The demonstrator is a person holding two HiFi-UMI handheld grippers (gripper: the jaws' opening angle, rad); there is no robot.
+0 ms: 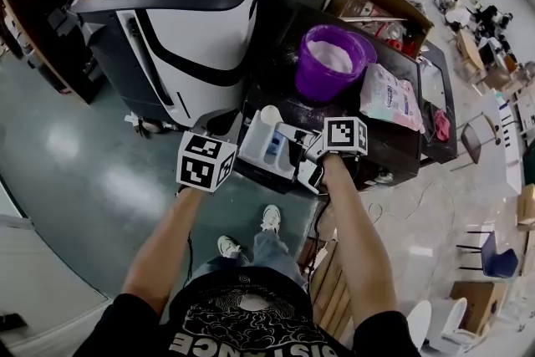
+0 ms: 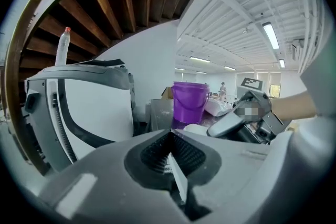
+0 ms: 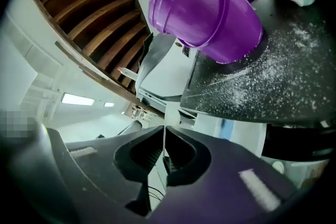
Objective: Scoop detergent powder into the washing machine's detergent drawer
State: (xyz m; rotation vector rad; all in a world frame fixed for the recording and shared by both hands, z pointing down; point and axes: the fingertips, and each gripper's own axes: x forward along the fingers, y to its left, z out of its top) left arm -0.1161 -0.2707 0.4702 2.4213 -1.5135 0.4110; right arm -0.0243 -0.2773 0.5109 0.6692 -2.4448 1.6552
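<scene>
Both closed, left tongs [image 2: 170,157] and right tongs [image 3: 164,152]; spilled powder [image 3: 247,89] speckles dark machine top [image 3: 310,73] beside purple bucket [image 3: 210,8]; glossy floor [image 1: 84,180] below.

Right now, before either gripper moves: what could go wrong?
1. Powder is already scattered on the black machine top around the purple bucket, so scooping could spill more.
2. The open detergent drawer juts out between the left gripper and the right gripper, and either could knock it.
3. Both grippers' jaws are shut with nothing held, so no scoop is in hand.

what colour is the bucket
Purple; the bucket shows best in the right gripper view.
</scene>
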